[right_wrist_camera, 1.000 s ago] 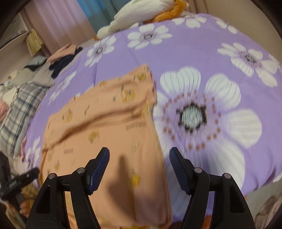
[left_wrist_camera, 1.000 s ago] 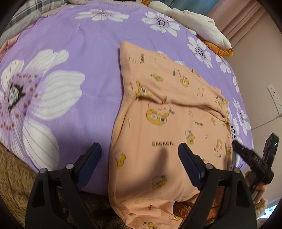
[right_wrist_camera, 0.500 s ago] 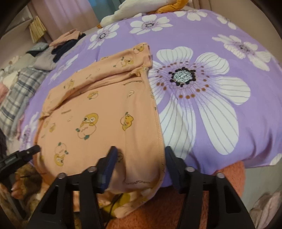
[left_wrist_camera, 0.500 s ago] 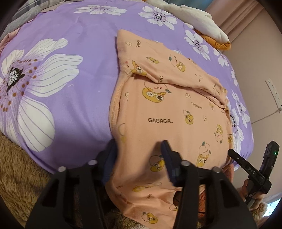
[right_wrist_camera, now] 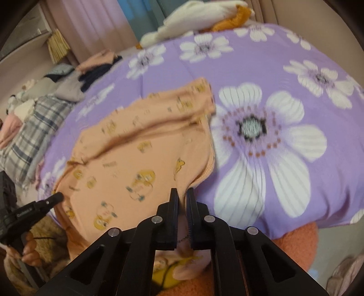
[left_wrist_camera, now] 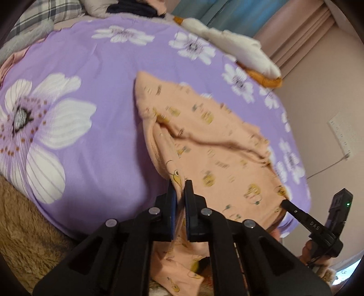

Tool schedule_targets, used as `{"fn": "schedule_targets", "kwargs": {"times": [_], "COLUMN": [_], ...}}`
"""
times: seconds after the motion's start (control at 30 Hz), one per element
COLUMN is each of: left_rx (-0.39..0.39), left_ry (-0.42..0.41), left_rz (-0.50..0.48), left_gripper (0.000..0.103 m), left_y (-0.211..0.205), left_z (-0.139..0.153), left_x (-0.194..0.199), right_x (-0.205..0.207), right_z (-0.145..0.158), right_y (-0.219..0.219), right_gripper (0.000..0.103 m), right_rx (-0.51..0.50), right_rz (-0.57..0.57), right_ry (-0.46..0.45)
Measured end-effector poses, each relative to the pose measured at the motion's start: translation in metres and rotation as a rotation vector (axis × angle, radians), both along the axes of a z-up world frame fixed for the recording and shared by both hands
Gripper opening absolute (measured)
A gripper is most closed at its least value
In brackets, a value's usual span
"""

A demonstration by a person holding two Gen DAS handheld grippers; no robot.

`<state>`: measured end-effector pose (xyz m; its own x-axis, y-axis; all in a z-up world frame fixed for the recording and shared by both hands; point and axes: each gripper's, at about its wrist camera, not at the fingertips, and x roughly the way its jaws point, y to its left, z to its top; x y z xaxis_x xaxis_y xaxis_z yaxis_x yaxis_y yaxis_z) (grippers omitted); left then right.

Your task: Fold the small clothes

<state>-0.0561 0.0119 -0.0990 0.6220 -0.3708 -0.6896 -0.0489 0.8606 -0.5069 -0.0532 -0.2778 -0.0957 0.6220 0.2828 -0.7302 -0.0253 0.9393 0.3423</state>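
Since the earlier frames, both grippers have been closed from a wide spread onto the near hem of the peach garment (left_wrist_camera: 218, 150), and the cloth has been lifted so that its near edge is raised off the bed. On the left gripper (left_wrist_camera: 179, 193), the blue-padded fingers are seen pinched together on the garment's left near corner, with fabric trailing down between them. On the right gripper (right_wrist_camera: 182, 200), the fingers are likewise clamped on the right near corner, a ridge of hem being pulled up toward them. The garment, printed with yellow cartoon figures, is spread across the purple flowered bedspread (left_wrist_camera: 86, 75), its far part folded over in a crease. White and orange bedding (right_wrist_camera: 200, 16) is piled at the far edge, and plaid cloth (right_wrist_camera: 34, 127) is seen beside it.
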Motion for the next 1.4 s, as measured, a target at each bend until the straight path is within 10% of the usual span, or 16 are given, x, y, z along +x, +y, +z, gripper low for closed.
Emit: {"fn": "schedule_targets", "kwargs": {"times": [0.63, 1.4], "left_rx": [0.005, 0.093], "left_ry": [-0.051, 0.131], "left_rz": [0.026, 0.045], "left_gripper": [0.005, 0.006], "left_y": [0.017, 0.026], "left_z": [0.042, -0.01], "left_x": [0.055, 0.155], "right_x": [0.049, 0.146], "right_z": [0.039, -0.012], "right_y": [-0.008, -0.011], "right_gripper": [0.008, 0.008], "right_rx": [0.058, 0.019], "right_rz": [-0.06, -0.085], "right_ry": [-0.083, 0.098]}}
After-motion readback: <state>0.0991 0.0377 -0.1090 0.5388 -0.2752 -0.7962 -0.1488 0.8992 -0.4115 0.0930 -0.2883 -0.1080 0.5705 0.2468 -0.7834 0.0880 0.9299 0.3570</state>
